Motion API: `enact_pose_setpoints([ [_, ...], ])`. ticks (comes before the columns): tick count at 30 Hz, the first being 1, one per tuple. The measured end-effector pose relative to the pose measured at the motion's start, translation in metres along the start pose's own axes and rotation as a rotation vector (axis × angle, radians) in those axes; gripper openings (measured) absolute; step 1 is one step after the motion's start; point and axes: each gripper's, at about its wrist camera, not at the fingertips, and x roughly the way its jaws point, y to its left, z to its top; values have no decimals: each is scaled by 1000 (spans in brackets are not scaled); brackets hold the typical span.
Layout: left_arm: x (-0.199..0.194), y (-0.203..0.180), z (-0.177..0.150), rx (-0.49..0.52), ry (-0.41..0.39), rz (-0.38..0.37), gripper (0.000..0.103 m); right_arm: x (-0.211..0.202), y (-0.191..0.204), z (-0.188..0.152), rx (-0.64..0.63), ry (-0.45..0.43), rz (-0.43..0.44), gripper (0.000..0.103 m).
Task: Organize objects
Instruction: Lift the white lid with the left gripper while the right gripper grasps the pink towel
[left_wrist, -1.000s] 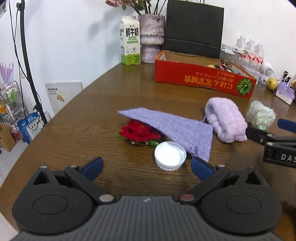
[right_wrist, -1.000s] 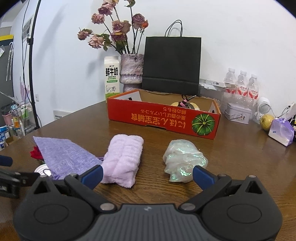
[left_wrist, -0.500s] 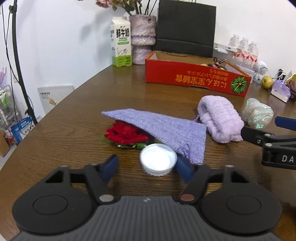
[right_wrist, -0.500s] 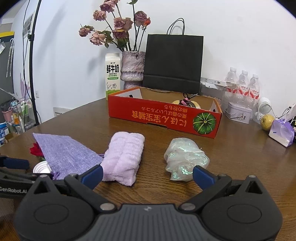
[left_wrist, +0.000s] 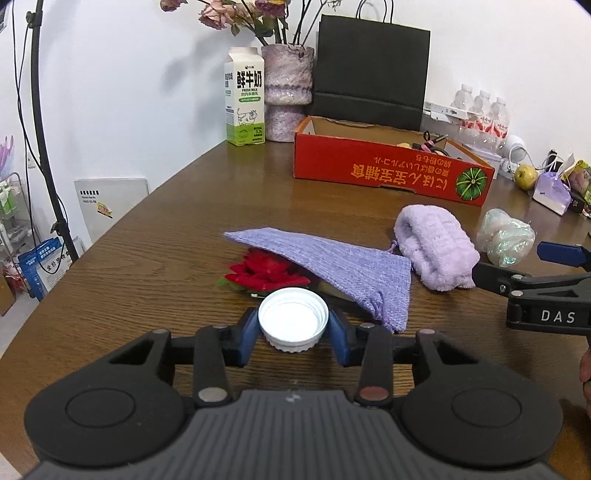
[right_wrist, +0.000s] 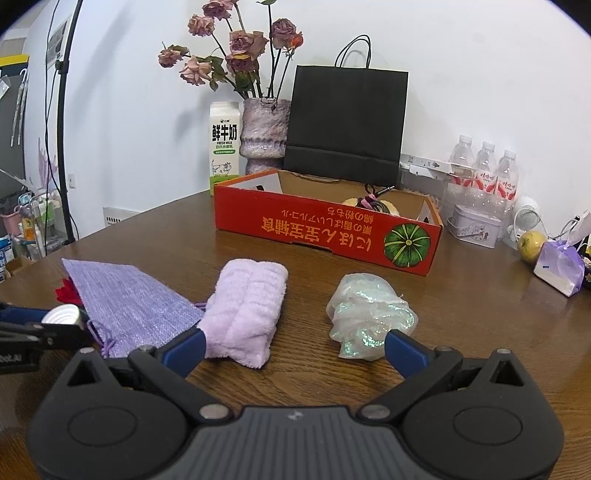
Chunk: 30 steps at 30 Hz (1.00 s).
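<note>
A white bottle cap (left_wrist: 293, 319) lies open side up on the brown table. My left gripper (left_wrist: 294, 334) has its jaws closing on it, and both blue pads touch its rim. Just beyond lie a red flower (left_wrist: 262, 271) and a purple woven pouch (left_wrist: 332, 269) that partly covers it. My right gripper (right_wrist: 293, 349) stands open over bare table, between a rolled lilac towel (right_wrist: 247, 310) and an iridescent plastic wad (right_wrist: 369, 314). A red cardboard box (right_wrist: 325, 225) with several items inside sits farther back.
A milk carton (right_wrist: 224, 147), a vase of dried roses (right_wrist: 264, 133) and a black paper bag (right_wrist: 345, 125) line the wall behind the box. Water bottles (right_wrist: 485, 173), a tin (right_wrist: 474, 225) and a yellow fruit (right_wrist: 532, 242) crowd the right. The table's edge curves at the left.
My left gripper's jaws have come together from wide open until they flank and touch the white cap. The right gripper has held still and open.
</note>
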Motion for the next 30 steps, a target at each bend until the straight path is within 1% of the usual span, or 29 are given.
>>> enact_pose_setpoints([
  [13, -17, 13, 8, -31, -56, 9, 41, 3, 7, 1, -11, 8, -1, 103],
  [21, -18, 25, 12, -52, -72, 10, 41, 10, 18, 5, -20, 20, 10, 103],
  [30, -14, 40, 24, -77, -92, 2, 41, 32, 27, 12, -5, 74, 20, 102],
])
